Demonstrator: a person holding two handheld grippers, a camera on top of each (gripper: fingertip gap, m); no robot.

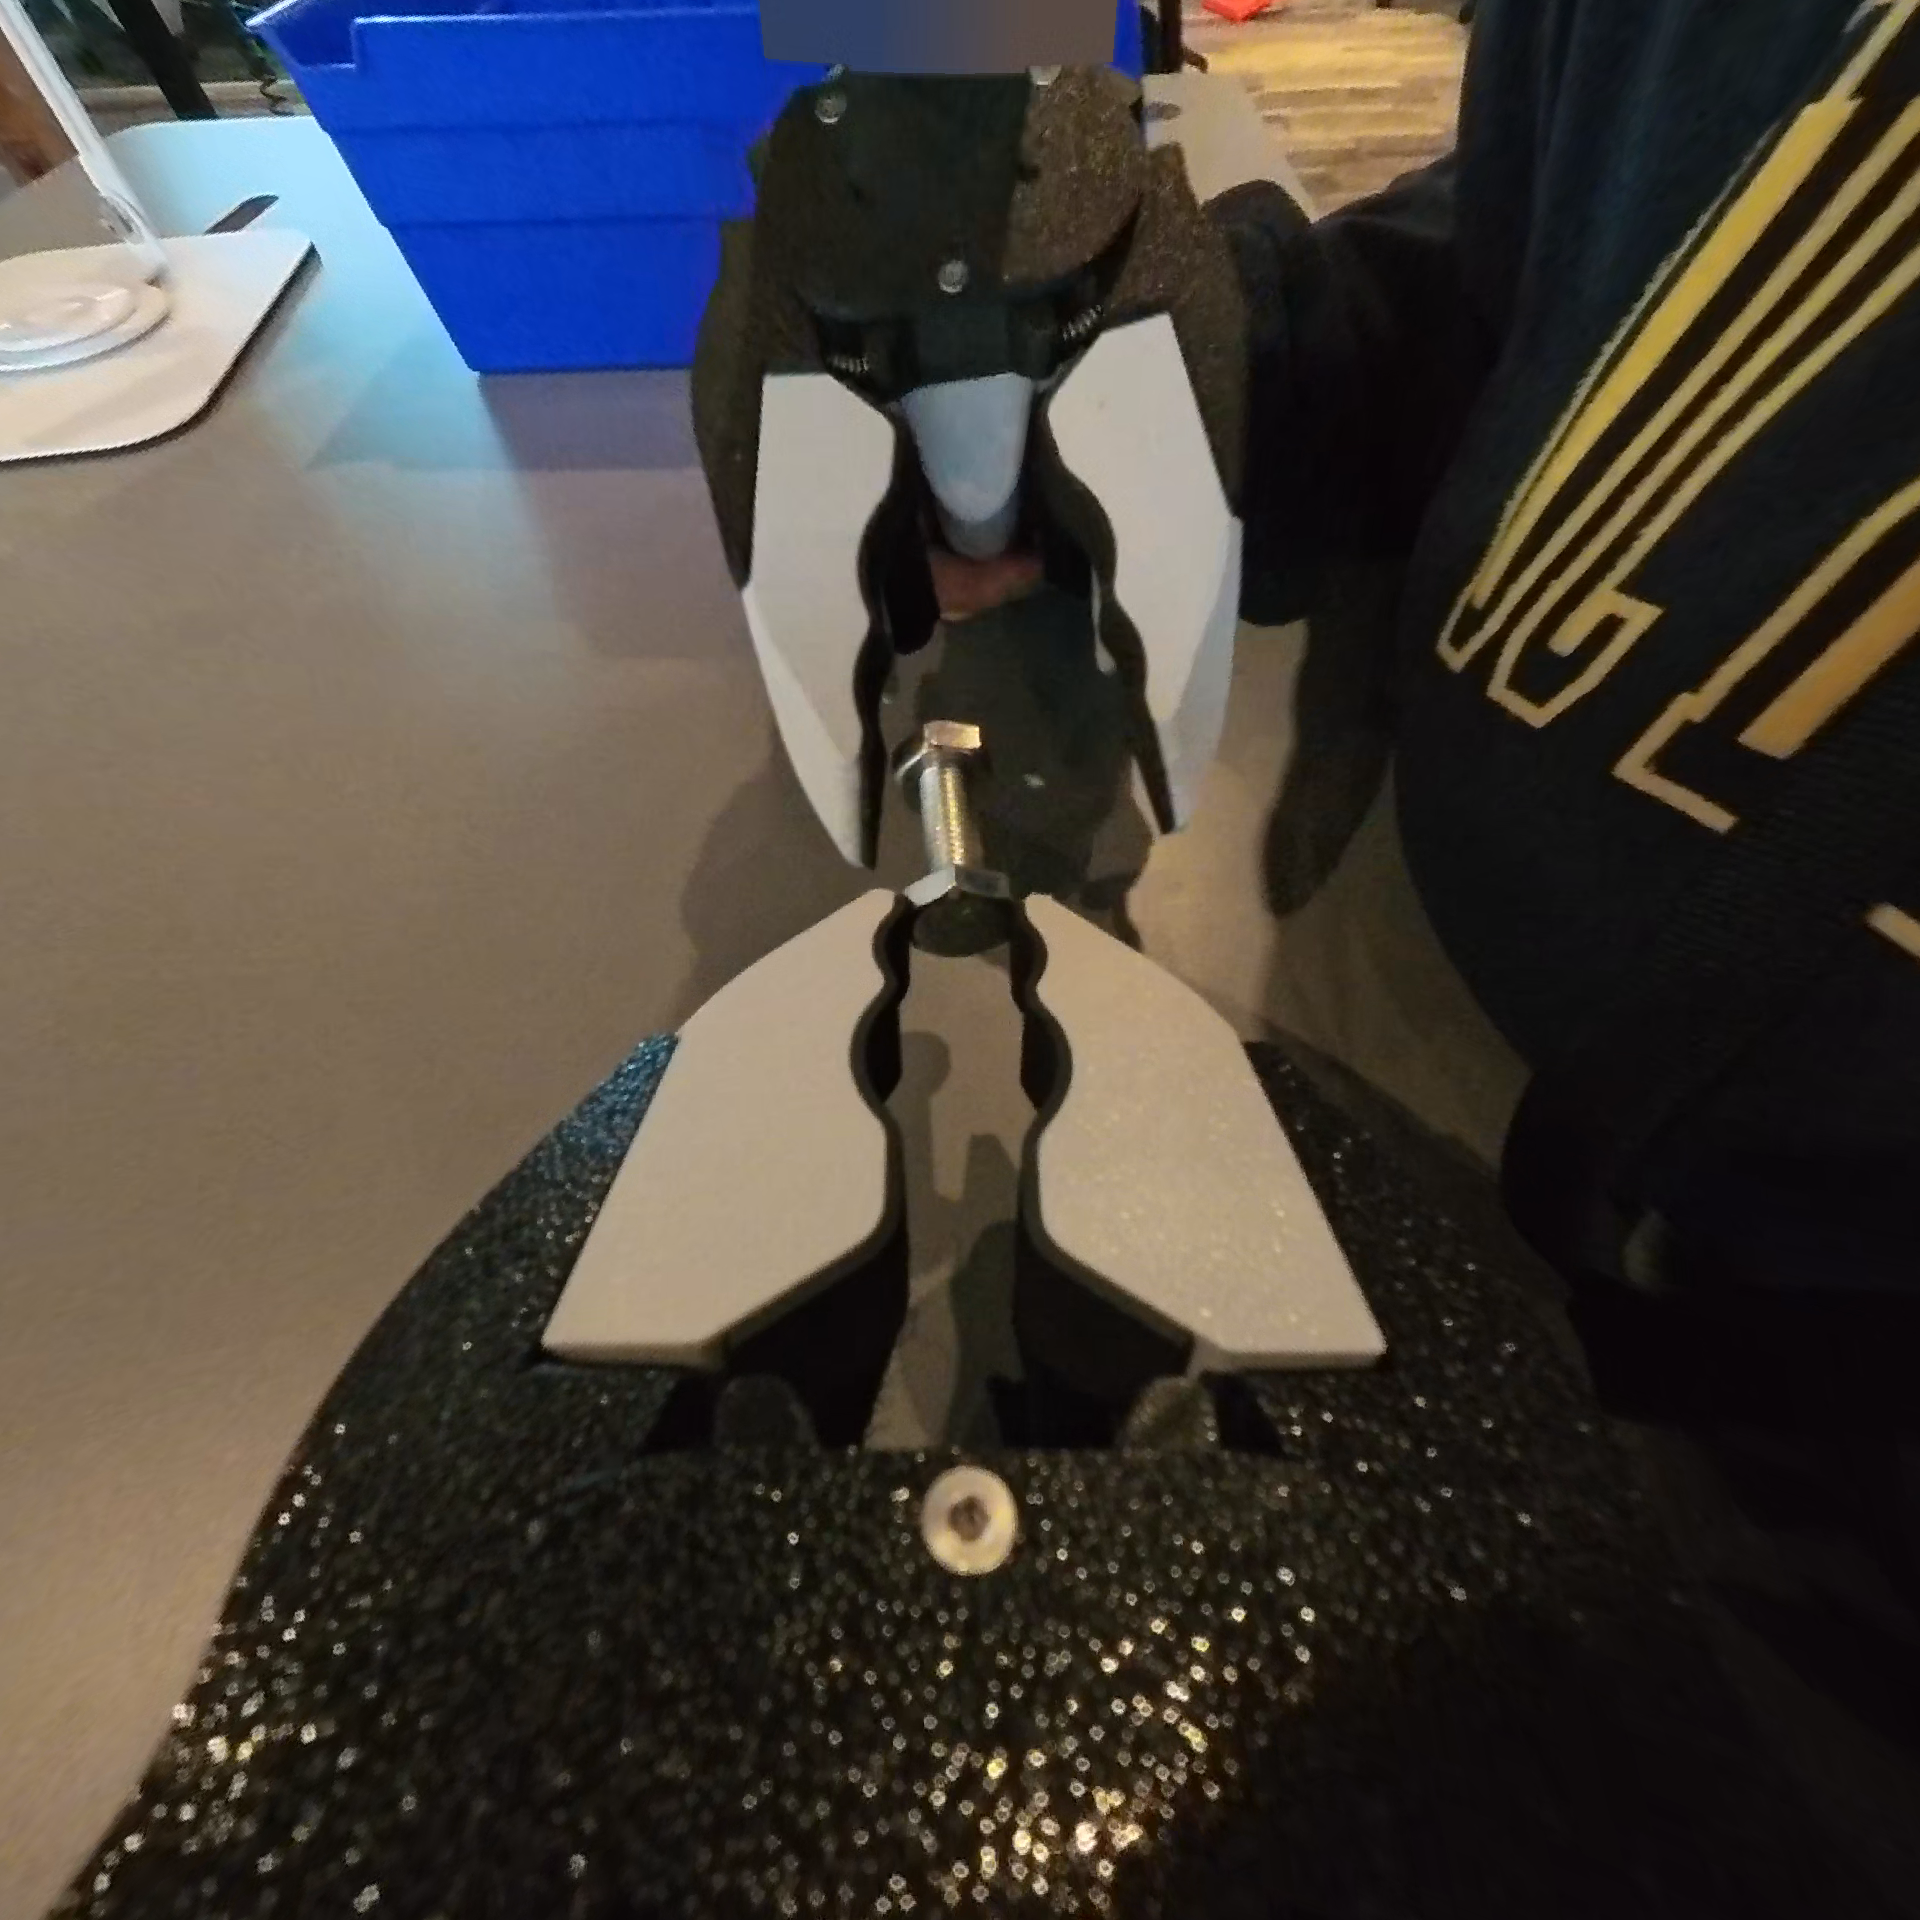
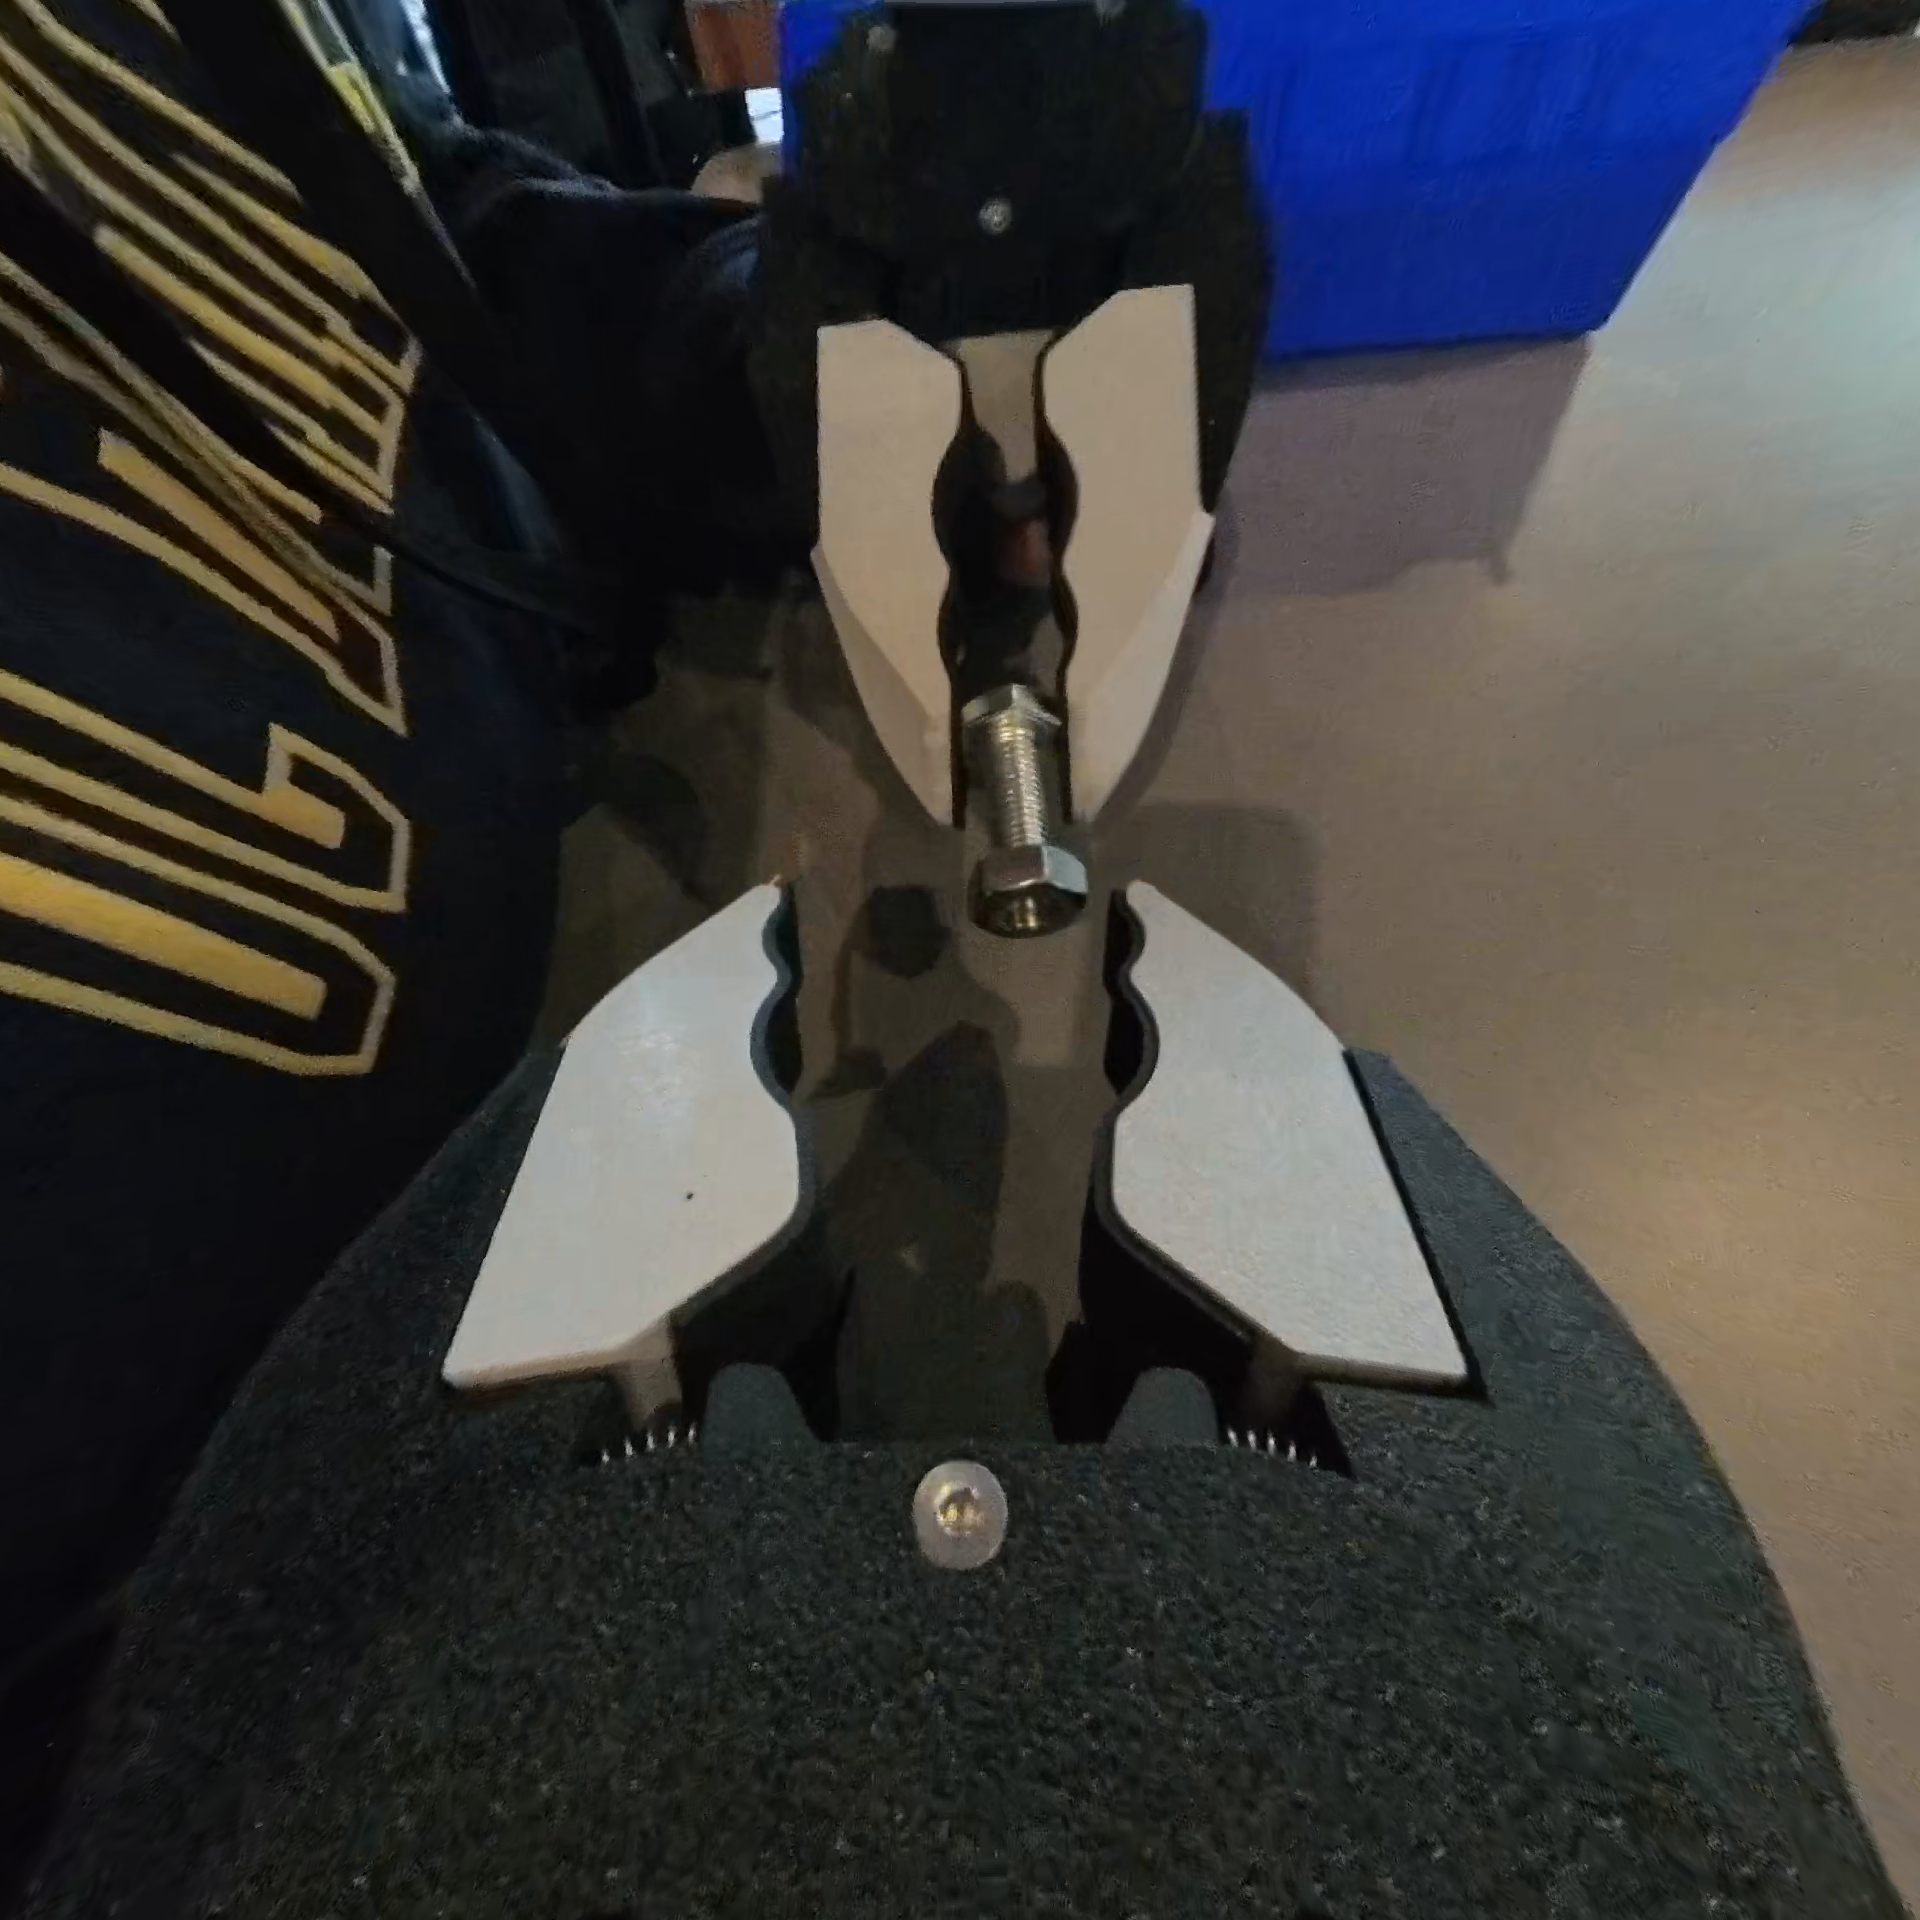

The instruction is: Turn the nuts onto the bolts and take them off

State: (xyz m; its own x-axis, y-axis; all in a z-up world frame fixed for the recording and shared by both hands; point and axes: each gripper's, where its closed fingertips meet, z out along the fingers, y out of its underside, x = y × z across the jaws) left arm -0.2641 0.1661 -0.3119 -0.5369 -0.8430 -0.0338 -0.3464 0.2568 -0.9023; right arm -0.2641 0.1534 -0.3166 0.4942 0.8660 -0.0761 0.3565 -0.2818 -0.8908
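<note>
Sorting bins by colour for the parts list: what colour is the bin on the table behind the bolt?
Bright blue, plain. The bin shows best in the left wrist view.

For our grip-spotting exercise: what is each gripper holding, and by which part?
The left gripper pinches the bolt by its hex head. The right gripper is open on either side of the nut, holding nothing.

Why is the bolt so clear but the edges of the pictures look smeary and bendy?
Left wrist view: the bolt is sharp in the left tool, the dark garment smears at the edge, and light speckles the tool's black body. Right wrist view: the nut glints crisply before the open right tool, the blue bin is soft and shadows pool on the table.
</note>
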